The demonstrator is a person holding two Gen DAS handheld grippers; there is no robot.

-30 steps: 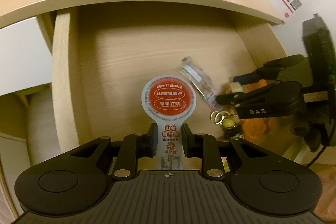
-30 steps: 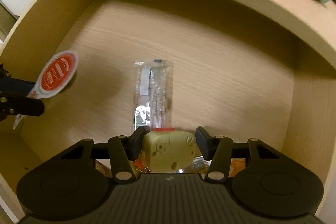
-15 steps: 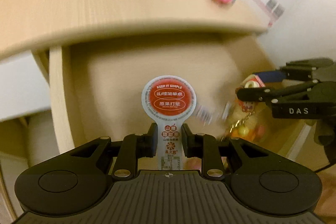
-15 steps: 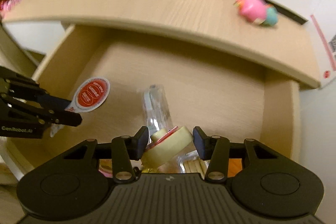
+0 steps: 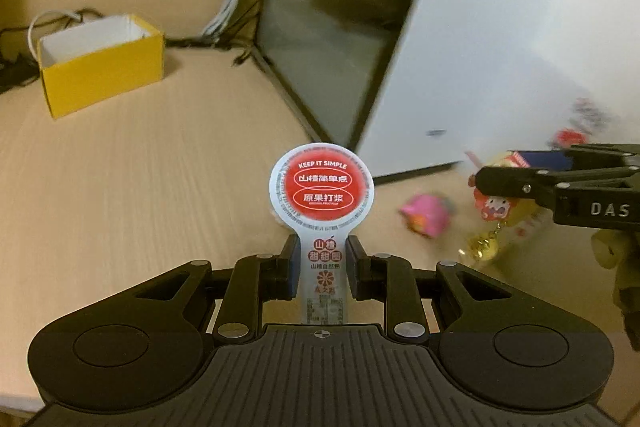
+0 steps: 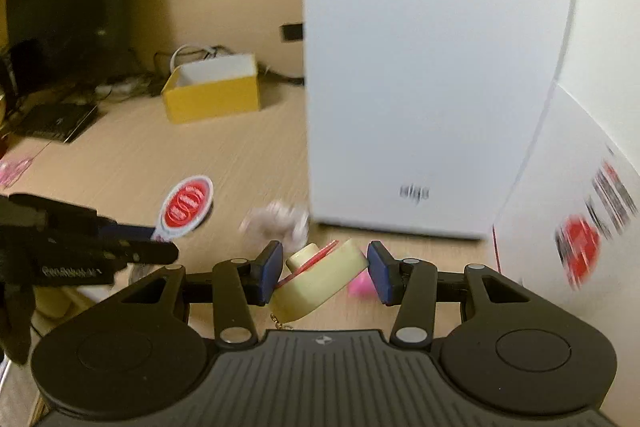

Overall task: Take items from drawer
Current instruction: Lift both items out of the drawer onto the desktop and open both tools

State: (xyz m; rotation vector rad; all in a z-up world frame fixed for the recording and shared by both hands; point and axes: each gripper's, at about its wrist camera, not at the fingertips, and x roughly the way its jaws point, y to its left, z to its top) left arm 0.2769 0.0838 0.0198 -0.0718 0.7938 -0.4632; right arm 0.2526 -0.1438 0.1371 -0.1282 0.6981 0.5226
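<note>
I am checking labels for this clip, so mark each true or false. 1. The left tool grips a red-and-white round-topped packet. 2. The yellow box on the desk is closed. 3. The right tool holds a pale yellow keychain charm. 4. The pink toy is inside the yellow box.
1. True: the left tool is shut on the packet.
2. False: the yellow box is open-topped.
3. True: the right tool holds the charm.
4. False: the pink toy lies on the desk, near the white box.

Red-and-white lollipop pack (image 5: 322, 195) upright; pale yellow keychain charm (image 6: 320, 277) tilted.
</note>
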